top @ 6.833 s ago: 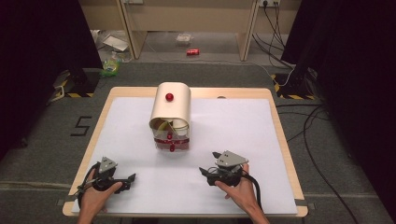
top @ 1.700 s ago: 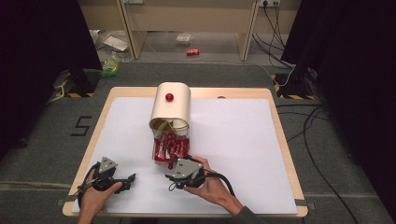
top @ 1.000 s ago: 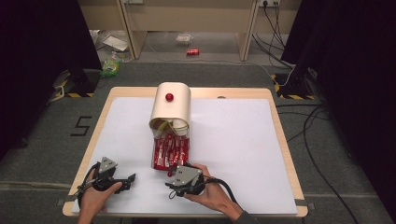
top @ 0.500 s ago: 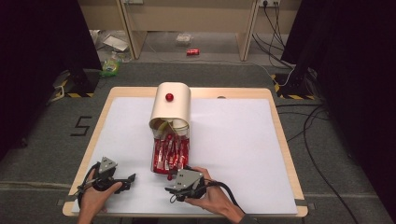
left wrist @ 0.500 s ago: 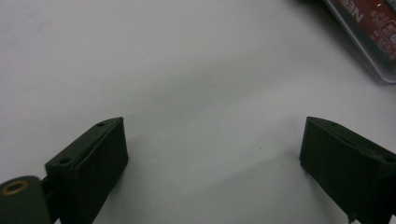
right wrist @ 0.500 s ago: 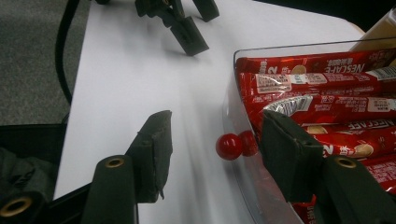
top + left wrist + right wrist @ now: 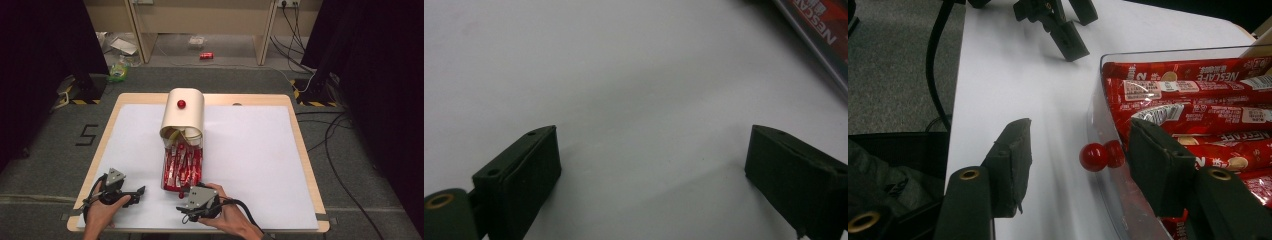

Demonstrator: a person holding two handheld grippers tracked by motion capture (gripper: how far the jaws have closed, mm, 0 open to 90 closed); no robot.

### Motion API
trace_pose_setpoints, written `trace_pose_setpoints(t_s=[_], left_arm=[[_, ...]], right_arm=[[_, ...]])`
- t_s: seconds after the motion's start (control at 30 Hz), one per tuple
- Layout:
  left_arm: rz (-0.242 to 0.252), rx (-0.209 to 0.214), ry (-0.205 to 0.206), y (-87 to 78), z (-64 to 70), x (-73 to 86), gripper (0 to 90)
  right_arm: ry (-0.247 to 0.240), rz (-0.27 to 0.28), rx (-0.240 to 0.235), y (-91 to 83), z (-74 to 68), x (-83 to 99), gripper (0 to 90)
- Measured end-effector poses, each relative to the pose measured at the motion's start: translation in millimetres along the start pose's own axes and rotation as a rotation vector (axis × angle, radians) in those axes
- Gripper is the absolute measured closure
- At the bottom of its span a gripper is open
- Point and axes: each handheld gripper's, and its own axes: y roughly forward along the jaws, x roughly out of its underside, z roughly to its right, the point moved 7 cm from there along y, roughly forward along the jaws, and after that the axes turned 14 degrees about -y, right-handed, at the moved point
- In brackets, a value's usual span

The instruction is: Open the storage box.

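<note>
Now the right gripper [image 7: 1075, 160] sits with jaws parted around the red knob [image 7: 1094, 157] of the clear drawer [image 7: 183, 167] of Nescafe sachets [image 7: 1193, 107], while the left gripper [image 7: 131, 192], at its nine o'clock, rests spread wide.

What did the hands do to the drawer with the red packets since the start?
The right gripper slid in from the right and pulled the clear drawer of red packets out by its red knob. Its jaws now stand open around the knob. The left gripper and the beige box stayed put.
</note>
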Motion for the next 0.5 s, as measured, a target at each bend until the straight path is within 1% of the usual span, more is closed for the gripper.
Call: trace_pose_setpoints(t_s=[0.3, 0.4, 0.5], left_arm=[[0.000, 0.000, 0.000, 0.0, 0.0, 0.0, 6.9], [0.001, -0.002, 0.001, 0.0, 0.0, 0.0, 6.9], [0.000, -0.001, 0.001, 0.0, 0.0, 0.0, 6.9]], right_arm=[[0.006, 0.001, -0.009, -2.0, -4.2, -1.1, 44.1], [-0.003, 0.003, -0.014, -2.9, -5.8, -1.7, 44.1], [0.001, 0.003, -0.019, -3.9, -7.5, -2.1, 44.1]])
